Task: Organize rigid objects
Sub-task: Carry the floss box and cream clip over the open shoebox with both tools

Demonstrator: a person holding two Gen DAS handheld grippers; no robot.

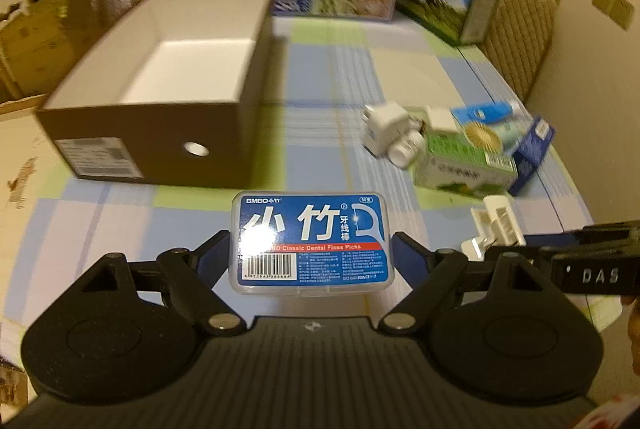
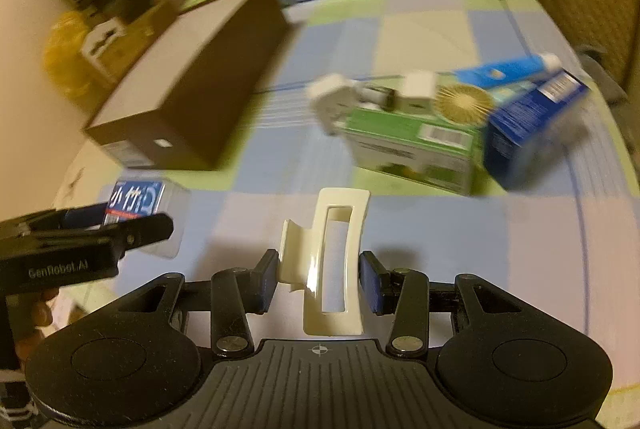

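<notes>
Left claw [image 1: 311, 257]: pinching the floss-pick case [image 1: 311, 243] by its two short ends, pads pressed against the clear plastic; the case looks lifted just off the bench, though I cannot be sure of that.
Case long axis: across the claw, side to side, label facing up.
Right claw [image 2: 319, 279]: spread around the cream hair clip [image 2: 328, 261]; the left pad appears to touch the clip's side tab, while the right pad stands just clear of it, so it is not yet pinched.
Clip long axis: pointing away along the fingers, toward the far edge of the bench; the clip lies flat on the bench [image 2: 480, 229], near its front edge.
Open shoebox [image 1: 160, 81]: straight ahead of the left claw and a little to its left, open side up, on the left part of the bench.
Key relation: the box lies forward of the held case, its near wall between the two; judged from this, the case must go up over that wall and then down inside.
Nearer arm: the left claw is nearer the box; the right is further from it.
Remaining clutter: a green carton [image 2: 412, 153], a blue carton [image 2: 532, 133] and a white plug adapter [image 1: 386, 127] bunched toward the right edge of the bench.
</notes>
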